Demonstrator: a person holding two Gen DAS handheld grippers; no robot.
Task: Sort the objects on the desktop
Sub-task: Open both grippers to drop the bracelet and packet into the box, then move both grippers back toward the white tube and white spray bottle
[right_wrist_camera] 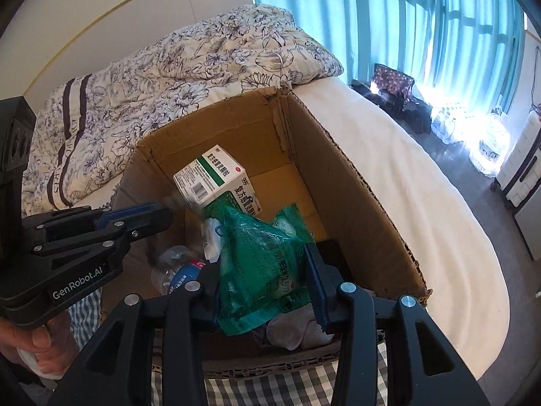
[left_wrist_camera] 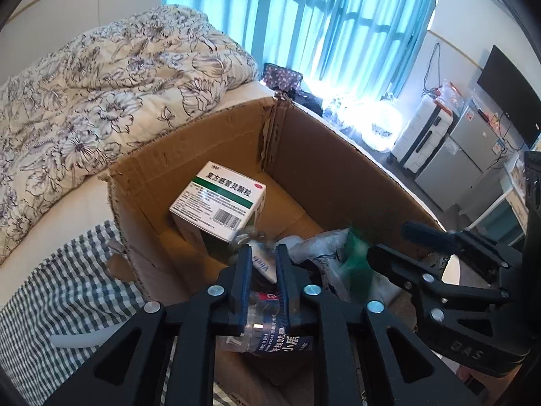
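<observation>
An open cardboard box (left_wrist_camera: pixel 338 165) (right_wrist_camera: pixel 355 203) stands on the bed. Inside lies a white and green medicine box (left_wrist_camera: pixel 219 199) (right_wrist_camera: pixel 216 176). My left gripper (left_wrist_camera: pixel 264 253) is shut on a clear plastic packet with blue print (left_wrist_camera: pixel 267 335), held over the box's near side. It also shows in the right wrist view (right_wrist_camera: pixel 162 213), where the packet (right_wrist_camera: pixel 179 270) hangs below it. My right gripper (right_wrist_camera: pixel 267 264) is shut on a green plastic bag of sachets (right_wrist_camera: pixel 257 260), held above the box. The bag (left_wrist_camera: pixel 355 264) and right gripper (left_wrist_camera: pixel 389 260) show in the left wrist view.
A floral quilt (left_wrist_camera: pixel 101 94) (right_wrist_camera: pixel 169 67) lies behind the box. A checked cloth (left_wrist_camera: pixel 61 297) (right_wrist_camera: pixel 270 389) lies under the near edge. A grey cloth (right_wrist_camera: pixel 294 328) sits in the box. White sheet (right_wrist_camera: pixel 422 220) is to the right. Appliances (left_wrist_camera: pixel 449 149) stand by the curtains.
</observation>
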